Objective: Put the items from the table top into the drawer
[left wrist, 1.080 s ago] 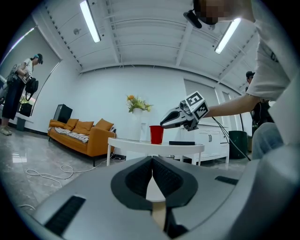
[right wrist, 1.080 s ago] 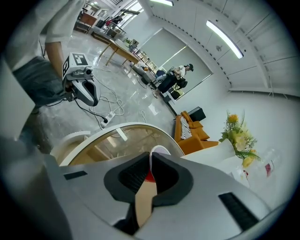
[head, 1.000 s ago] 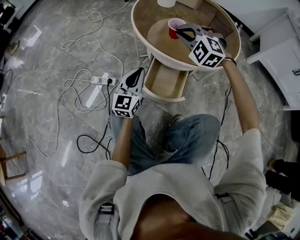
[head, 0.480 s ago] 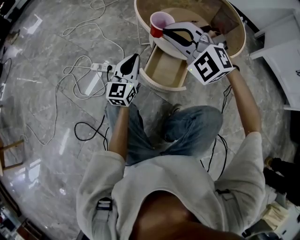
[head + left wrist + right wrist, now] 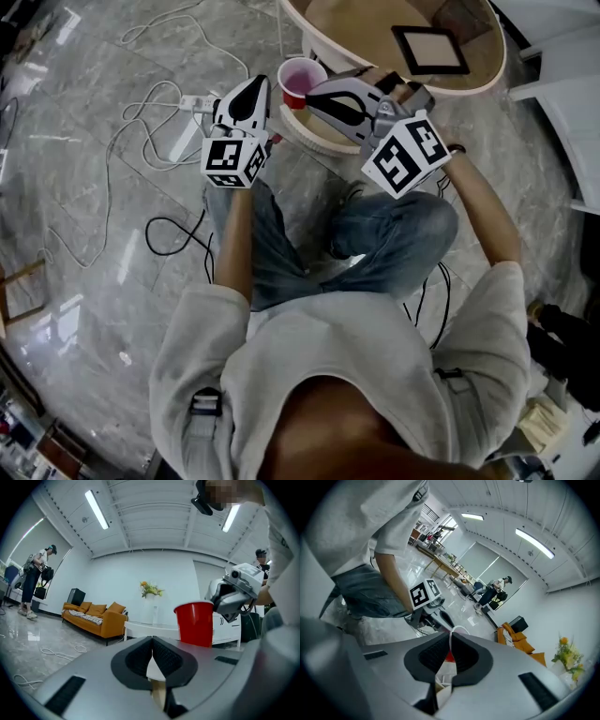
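1. Right now the right claw [image 5: 315, 92] is pinching the red cup [image 5: 302, 82] by its rim. In the right gripper view the two pads are closed on the white lip, with a strip of the red wall between them [image 5: 451, 641].
2. The cup is upright and open end up, hanging in the air at the near left edge of the round table [image 5: 487, 80], off the table top.
3. The drawer [image 5: 302, 131] shows only as a pale curved front just near of the cup; the claw hides most of it.
4. The left claw [image 5: 257, 84] sits just left of the cup, apart from it. Its pads are pressed together with nothing between them [image 5: 152, 648].
5. From the left gripper view the cup [image 5: 194, 623] stands to the right, with the right claw at its top edge.
6. On the far part of the table top lies a black-framed panel [image 5: 429, 49].
7. Left of the table, a power strip [image 5: 197, 101] and loose cables [image 5: 141, 178] lie on the grey floor [image 5: 75, 234].
8. Farther off stand an orange sofa [image 5: 96, 616] and a vase of flowers [image 5: 151, 590].
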### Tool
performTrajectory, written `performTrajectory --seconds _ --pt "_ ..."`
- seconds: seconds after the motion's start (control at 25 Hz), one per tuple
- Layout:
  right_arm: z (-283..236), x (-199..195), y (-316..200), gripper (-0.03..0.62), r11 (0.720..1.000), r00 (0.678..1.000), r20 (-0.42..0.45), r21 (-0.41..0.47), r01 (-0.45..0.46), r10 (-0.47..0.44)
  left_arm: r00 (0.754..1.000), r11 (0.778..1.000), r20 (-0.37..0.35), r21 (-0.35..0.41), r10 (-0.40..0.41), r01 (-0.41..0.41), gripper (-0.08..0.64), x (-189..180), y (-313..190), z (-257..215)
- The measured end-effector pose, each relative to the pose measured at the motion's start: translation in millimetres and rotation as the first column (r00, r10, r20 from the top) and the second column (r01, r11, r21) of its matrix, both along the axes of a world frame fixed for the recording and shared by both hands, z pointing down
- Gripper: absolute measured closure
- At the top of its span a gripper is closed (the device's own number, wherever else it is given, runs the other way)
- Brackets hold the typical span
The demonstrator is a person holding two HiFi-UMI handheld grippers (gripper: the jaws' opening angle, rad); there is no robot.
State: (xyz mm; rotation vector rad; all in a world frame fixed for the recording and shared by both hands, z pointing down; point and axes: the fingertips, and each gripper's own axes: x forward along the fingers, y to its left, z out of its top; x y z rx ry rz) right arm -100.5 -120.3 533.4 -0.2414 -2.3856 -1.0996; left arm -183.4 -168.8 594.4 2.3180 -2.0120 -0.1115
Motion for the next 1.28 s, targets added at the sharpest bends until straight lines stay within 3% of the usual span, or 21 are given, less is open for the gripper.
performTrajectory --seconds 0.2,0.6,1.04,1.28 --pt "63.3 19.7 -4.8 0.557 0.996 0.992 -0.112 -0.062 -0.059 0.052 1.0 1.0 0.008 0.006 0.001 -0.001 0.543 -0.4 4.3 -1.4" --pt "201.6 67.6 -56.7 0.557 0.983 0.933 -0.321 -0.031 -0.179 0.16 1.0 1.0 0.014 0.008 0.012 -0.012 0.543 5.2 5.8 -2.9" --pt "296.1 70.5 -92.1 0.555 0.979 0.87 -0.461 -0.012 -0.205 0.177 0.999 1.0 0.024 0.007 0.027 -0.027 0.543 8.2 5.8 -2.8" --pt "311.7 74.5 -97.9 0.555 0.97 0.855 -0.484 -0.047 -0.239 0.187 1.0 1.0 0.027 0.012 0.014 -0.015 0.543 0.7 9.3 -4.6"
